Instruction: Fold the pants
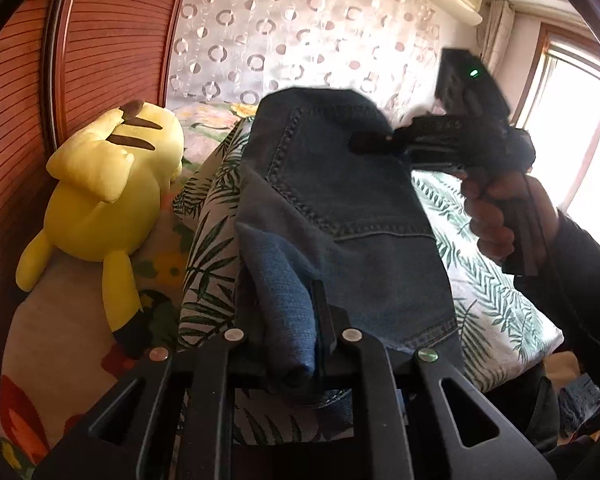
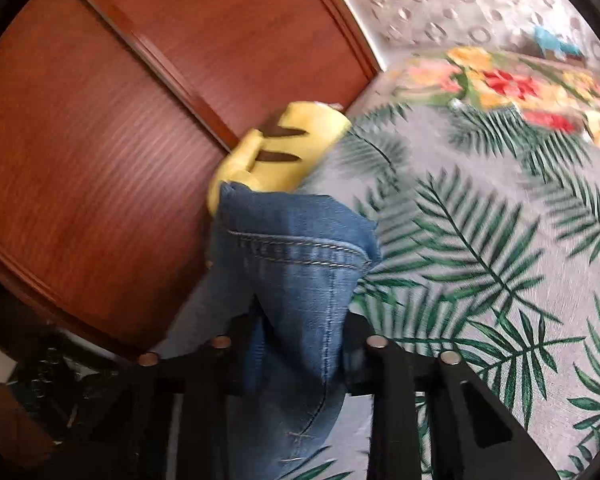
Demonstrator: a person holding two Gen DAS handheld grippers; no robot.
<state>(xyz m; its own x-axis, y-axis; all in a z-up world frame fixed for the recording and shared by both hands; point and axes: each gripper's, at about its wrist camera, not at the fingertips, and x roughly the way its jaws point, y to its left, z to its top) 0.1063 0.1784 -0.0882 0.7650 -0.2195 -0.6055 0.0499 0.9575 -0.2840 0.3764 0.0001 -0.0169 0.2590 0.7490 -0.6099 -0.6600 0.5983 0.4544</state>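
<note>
A bedroom: a reddish wooden wardrobe (image 1: 112,40) fills the upper left of the left wrist view, a sheer curtain with ring patterns (image 1: 300,32) hangs behind the bed, and a bright window (image 1: 580,128) sits at the right edge. The bed is covered by a palm-leaf sheet (image 2: 480,240), with a floral blanket (image 2: 520,84) in the upper right of the right wrist view. A yellow Pikachu plush (image 1: 108,196) lies at the left of the left wrist view, beside the wardrobe.

The blue jeans (image 1: 348,208) hang in the centre of that view, lifted off the sheet, with a stitched back pocket facing the camera. The left gripper (image 1: 300,344), at the bottom centre, pinches a bunched fold of denim between its fingers. The right gripper (image 1: 374,142), at the right centre and held by the person's right hand (image 1: 496,216), grips the jeans near the pocket's upper edge. In the right wrist view, which is motion-blurred, its jaws are clamped on a seamed fold of denim at the bottom centre, with the plush just behind the cloth.
</note>
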